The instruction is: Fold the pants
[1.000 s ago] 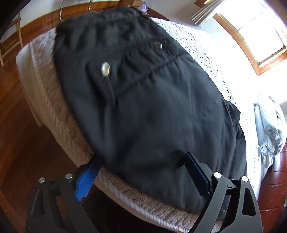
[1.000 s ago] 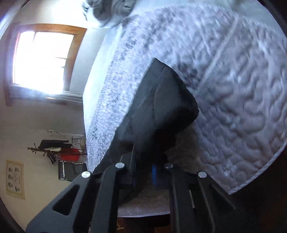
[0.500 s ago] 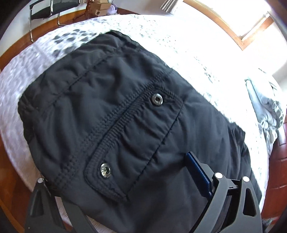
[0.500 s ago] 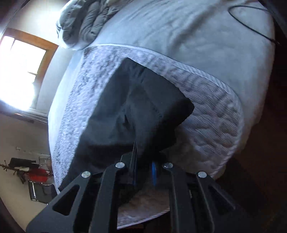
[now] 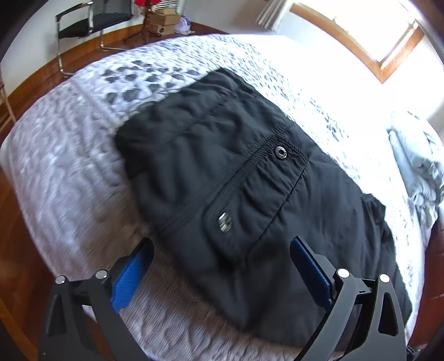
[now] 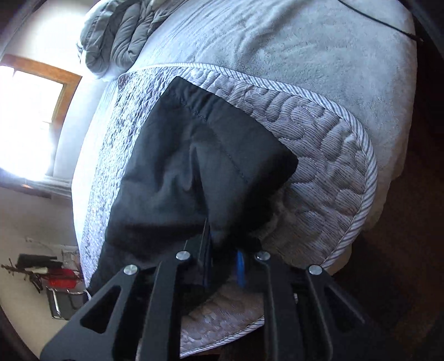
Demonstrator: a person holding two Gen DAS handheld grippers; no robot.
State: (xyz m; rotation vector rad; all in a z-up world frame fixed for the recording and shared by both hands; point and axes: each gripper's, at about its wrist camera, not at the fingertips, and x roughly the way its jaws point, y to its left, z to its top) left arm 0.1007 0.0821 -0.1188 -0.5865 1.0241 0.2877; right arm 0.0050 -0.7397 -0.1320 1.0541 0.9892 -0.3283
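Observation:
Black pants (image 5: 244, 194) lie on a quilted bedspread, waist end toward the left wrist view, with a snap pocket facing up. My left gripper (image 5: 222, 266) is open and empty, its blue pads hovering over the near edge of the pants. In the right wrist view the leg end of the pants (image 6: 194, 166) is lifted off the quilt. My right gripper (image 6: 224, 261) is shut on that cloth, which bunches between the pads.
The grey-white quilt (image 5: 69, 172) covers the bed down to its rounded corner (image 6: 347, 172). A bunched grey duvet (image 6: 119, 36) lies at the bed's far end. A chair (image 5: 83, 22) and boxes stand on the wooden floor beyond. A bright window (image 5: 374, 33) is behind.
My left gripper has risen and moved over the bed, so the pants lie further in view. My right gripper has lifted and pulled the leg end, keeping its hold.

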